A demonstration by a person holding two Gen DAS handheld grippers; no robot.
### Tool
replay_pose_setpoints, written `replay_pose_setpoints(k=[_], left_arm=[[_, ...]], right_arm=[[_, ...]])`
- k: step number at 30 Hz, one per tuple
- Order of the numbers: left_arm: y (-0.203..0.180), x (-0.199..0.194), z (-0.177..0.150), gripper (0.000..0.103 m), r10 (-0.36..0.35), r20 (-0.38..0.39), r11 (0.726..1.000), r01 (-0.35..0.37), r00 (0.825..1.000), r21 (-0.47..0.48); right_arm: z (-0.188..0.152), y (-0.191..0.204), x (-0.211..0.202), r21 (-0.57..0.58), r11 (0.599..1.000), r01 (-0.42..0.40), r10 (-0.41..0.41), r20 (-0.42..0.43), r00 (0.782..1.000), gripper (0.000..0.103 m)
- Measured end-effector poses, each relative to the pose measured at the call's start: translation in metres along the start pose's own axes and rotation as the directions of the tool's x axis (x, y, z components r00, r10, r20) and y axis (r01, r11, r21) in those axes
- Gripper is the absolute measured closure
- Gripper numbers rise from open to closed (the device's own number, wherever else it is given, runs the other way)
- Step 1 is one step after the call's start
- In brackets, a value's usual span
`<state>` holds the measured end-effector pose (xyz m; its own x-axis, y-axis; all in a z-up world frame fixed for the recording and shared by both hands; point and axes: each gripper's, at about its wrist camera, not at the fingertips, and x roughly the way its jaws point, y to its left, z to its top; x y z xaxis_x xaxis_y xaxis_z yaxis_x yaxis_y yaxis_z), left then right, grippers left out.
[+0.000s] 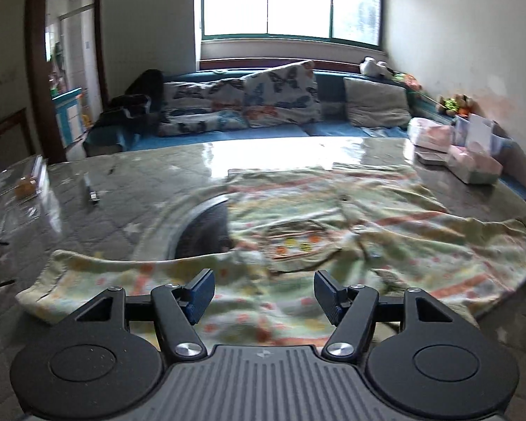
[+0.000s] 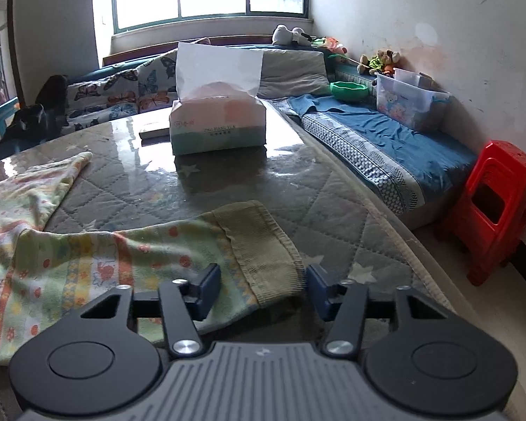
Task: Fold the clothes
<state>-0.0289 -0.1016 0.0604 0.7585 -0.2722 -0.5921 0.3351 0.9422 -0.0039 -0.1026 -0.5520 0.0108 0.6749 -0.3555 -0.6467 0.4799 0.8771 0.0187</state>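
Note:
A pale green child's garment (image 1: 326,224) with orange and yellow print lies spread on the table (image 1: 122,182). Its left sleeve runs toward the near left edge. My left gripper (image 1: 264,293) is open, just above the garment's near hem, with nothing between the fingers. In the right wrist view the garment's right sleeve (image 2: 150,249) ends in a ribbed green cuff (image 2: 263,245). My right gripper (image 2: 263,289) is open, with the cuff's near end lying between its fingers.
A tissue box (image 2: 217,122) stands at the far side of the table, with a flat case (image 2: 153,129) beside it. A round recess (image 1: 207,228) lies in the table middle. A small metal object (image 1: 91,189) and clear packaging (image 1: 21,182) sit left. A red stool (image 2: 494,207) stands right.

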Motion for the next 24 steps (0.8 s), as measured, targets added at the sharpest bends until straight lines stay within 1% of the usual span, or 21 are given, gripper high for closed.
replay_pose_setpoints(k=[1,2,3,5,6,7,11,13,17,20,24], left_arm=[[-0.005,0.001,0.001,0.037,-0.010,0.000,1.000,0.010,1.000,0.003],[-0.009,0.001,0.002,0.037,-0.020,0.001,1.000,0.020,1.000,0.006],[-0.014,0.002,0.003,0.036,-0.029,0.001,1.000,0.029,1.000,0.010],[-0.023,0.003,0.005,0.035,-0.050,0.002,0.999,0.050,0.999,0.021],[-0.028,0.004,0.006,0.035,-0.061,0.004,0.998,0.061,0.998,0.029],[-0.034,0.005,0.007,0.034,-0.071,0.004,0.997,0.071,0.997,0.041],[-0.056,0.012,0.007,0.034,-0.114,-0.011,0.990,0.115,0.993,0.080],[-0.066,0.016,0.006,0.034,-0.129,-0.023,0.986,0.131,0.991,0.100],[-0.088,0.022,0.002,0.034,-0.167,-0.041,0.974,0.171,0.985,0.145],[-0.104,0.025,-0.004,0.034,-0.197,-0.056,0.962,0.203,0.979,0.182],[-0.125,0.030,-0.013,0.034,-0.214,-0.072,0.945,0.225,0.974,0.237]], right_arm=[[0.000,-0.001,0.000,0.006,1.000,-0.003,0.003,0.002,1.000,0.060],[0.000,-0.002,-0.001,0.014,1.000,-0.005,0.005,0.004,1.000,0.068],[0.000,-0.003,-0.001,0.020,1.000,-0.008,0.008,0.005,1.000,0.071],[0.000,-0.006,-0.003,0.043,0.999,-0.027,0.027,0.004,1.000,0.083],[0.000,-0.007,-0.004,0.057,0.998,-0.037,0.037,0.005,0.999,0.085],[0.000,-0.008,-0.005,0.070,0.996,-0.047,0.047,0.006,0.999,0.089],[0.000,-0.013,-0.013,0.152,0.983,-0.105,0.101,0.034,0.994,0.093],[0.002,-0.012,-0.020,0.169,0.977,-0.128,0.120,0.055,0.991,0.094],[0.012,-0.006,-0.038,0.171,0.970,-0.170,0.154,0.107,0.982,0.094],[0.021,-0.001,-0.052,0.169,0.962,-0.213,0.190,0.141,0.971,0.094],[0.033,0.011,-0.070,0.156,0.952,-0.265,0.236,0.182,0.955,0.095]])
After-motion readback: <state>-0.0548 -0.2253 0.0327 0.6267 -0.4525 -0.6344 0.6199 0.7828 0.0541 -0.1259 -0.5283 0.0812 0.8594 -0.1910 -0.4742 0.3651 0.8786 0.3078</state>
